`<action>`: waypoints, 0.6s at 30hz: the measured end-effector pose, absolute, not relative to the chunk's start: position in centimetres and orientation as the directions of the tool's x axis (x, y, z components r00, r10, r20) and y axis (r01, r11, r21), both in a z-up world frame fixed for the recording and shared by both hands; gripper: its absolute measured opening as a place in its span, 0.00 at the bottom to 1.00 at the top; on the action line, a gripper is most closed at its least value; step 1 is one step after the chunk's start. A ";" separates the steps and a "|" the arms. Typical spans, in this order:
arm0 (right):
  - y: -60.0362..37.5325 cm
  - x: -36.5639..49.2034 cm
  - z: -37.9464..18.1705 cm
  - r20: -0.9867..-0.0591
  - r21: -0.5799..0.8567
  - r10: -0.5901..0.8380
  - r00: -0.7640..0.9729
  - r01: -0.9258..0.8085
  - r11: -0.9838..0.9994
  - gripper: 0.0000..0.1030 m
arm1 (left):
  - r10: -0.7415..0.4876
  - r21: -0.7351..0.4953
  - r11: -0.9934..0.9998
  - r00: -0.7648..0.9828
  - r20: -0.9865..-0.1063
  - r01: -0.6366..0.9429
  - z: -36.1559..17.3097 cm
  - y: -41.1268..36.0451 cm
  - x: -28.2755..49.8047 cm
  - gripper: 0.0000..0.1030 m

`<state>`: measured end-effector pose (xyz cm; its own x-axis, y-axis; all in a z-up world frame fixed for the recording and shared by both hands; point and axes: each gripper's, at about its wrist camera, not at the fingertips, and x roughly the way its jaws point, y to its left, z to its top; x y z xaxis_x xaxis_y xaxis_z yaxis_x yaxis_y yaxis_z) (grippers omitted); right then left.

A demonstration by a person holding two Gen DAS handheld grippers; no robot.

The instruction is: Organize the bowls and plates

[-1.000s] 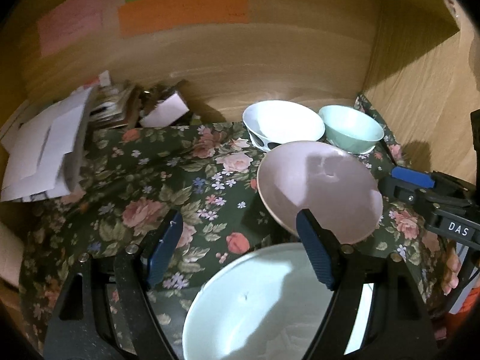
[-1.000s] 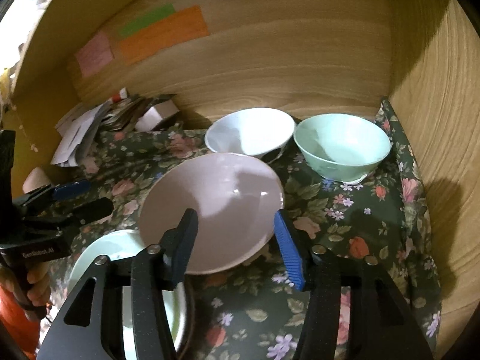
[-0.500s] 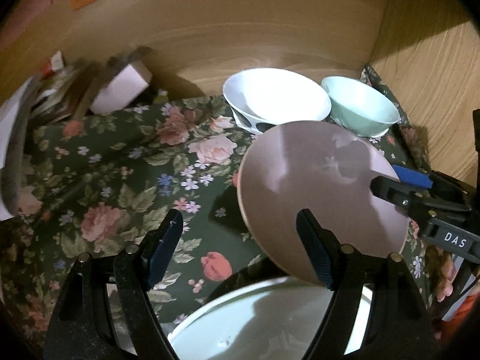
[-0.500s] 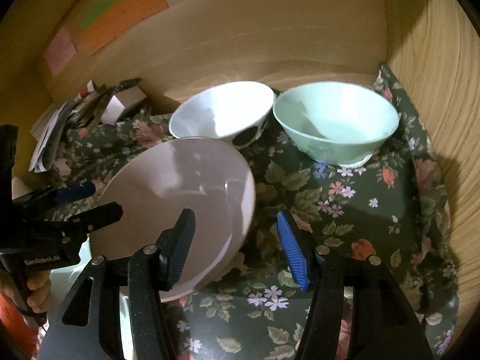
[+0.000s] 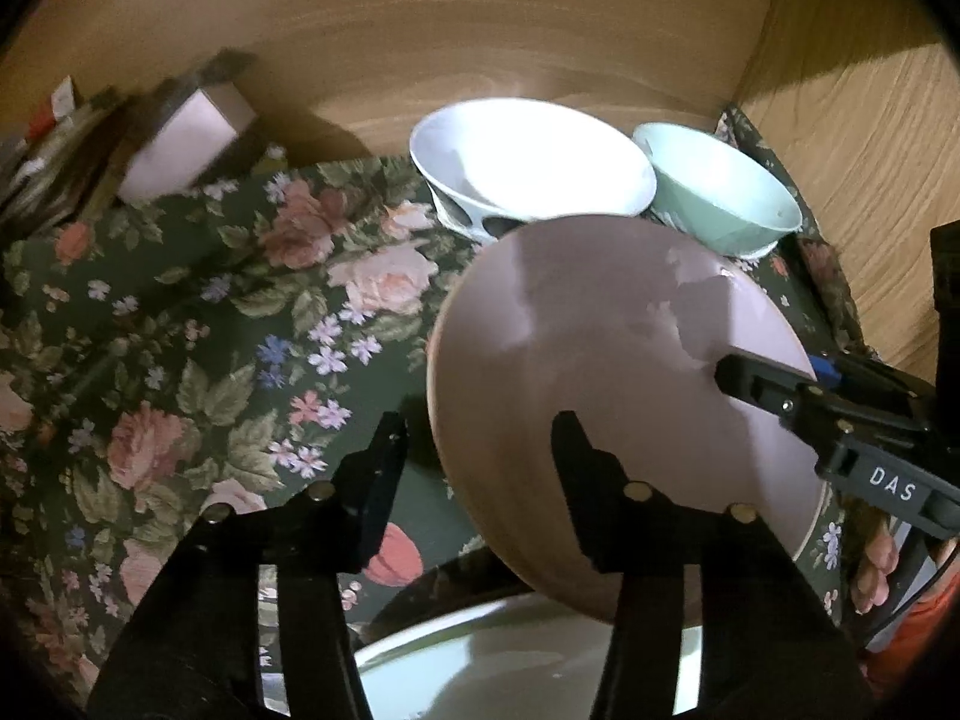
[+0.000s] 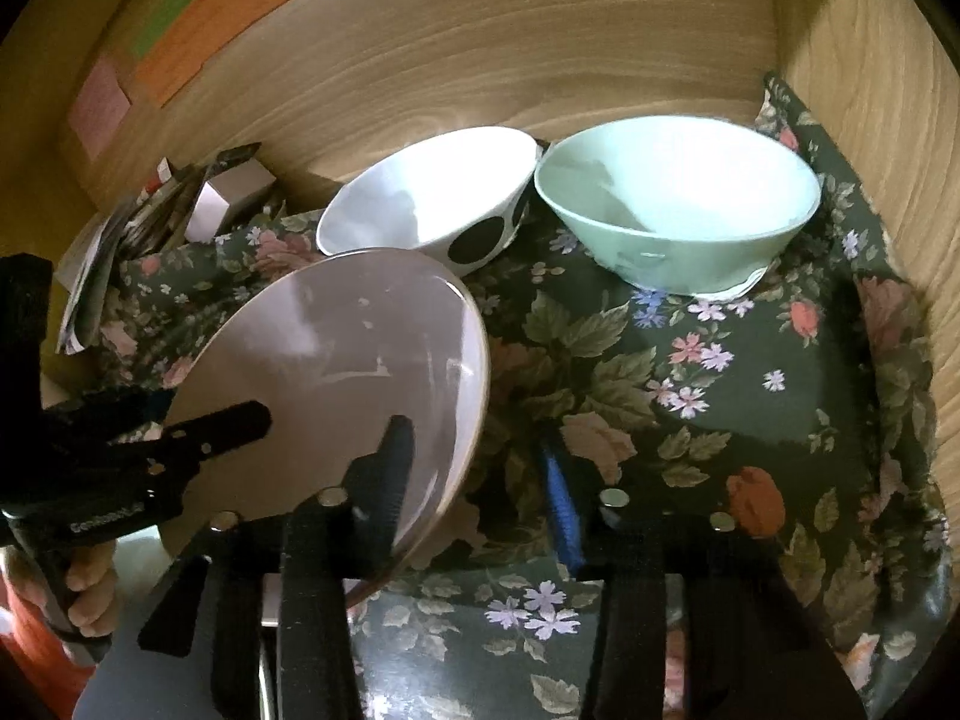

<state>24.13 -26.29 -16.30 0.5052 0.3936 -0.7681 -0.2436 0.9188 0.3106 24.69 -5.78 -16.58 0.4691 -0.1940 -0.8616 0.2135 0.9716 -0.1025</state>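
Step in hand: two-handed pickup of the pink plate (image 5: 600, 372). It sits tilted, near edge over the pale green plate (image 5: 510, 660) at 6 o'clock in the left wrist view, far rim up toward the bowls.

- left gripper (image 5: 480, 426): fingers have just been closing and straddle the plate's 9 o'clock rim, one over the face, one outside. A sliver of cloth shows between the outer finger and the rim, so not clamped yet.
- right gripper (image 6: 474, 432): also just been closing, on the opposite rim. One finger lies over the face; the blue-padded one stands clear of the edge with cloth visible between. Apart, not gripping.
- What props the tilt I can't tell.

Next move, my read: close both pairs onto the rim, lift level, then stack it on the green plate. Glossy glazed ceramic with a thin rim, so slip is likely if the pinch is shallow.

Materials:
- pink plate: shallow round dish, shiny, glare streaks.
- white bowl (image 6: 420, 198): deep, black dots outside, at 12 o'clock in the right wrist view.
- mint bowl (image 6: 678, 204): flared, smooth, at 1 o'clock, just beside the white one.
- floral cloth (image 6: 720, 420): dark, soft, wrinkled, covering the tabletop.
- wood-grain walls (image 6: 480, 30) behind and at 3 o'clock.
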 end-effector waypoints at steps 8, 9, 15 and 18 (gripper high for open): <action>-25.2 24.2 -16.4 -0.768 0.330 0.427 0.477 -0.276 0.903 0.19 | -0.230 -0.142 0.964 0.439 -0.868 0.223 -17.3 -6.0 24.8 0.24; -25.2 24.2 -16.4 -0.767 0.329 0.426 0.480 -0.275 0.903 0.19 | -0.231 -0.141 0.964 0.441 -0.867 0.227 -17.2 -6.1 24.7 0.24; -24.9 24.0 -15.8 -0.774 0.303 0.399 0.491 -0.266 0.915 0.19 | -0.198 -0.100 0.968 0.451 -0.870 0.231 -17.1 -7.0 24.6 0.24; -25.0 23.9 -15.4 -0.771 0.301 0.395 0.499 -0.260 0.917 0.19 | -0.206 -0.108 0.966 0.452 -0.868 0.233 -16.9 -7.2 24.6 0.24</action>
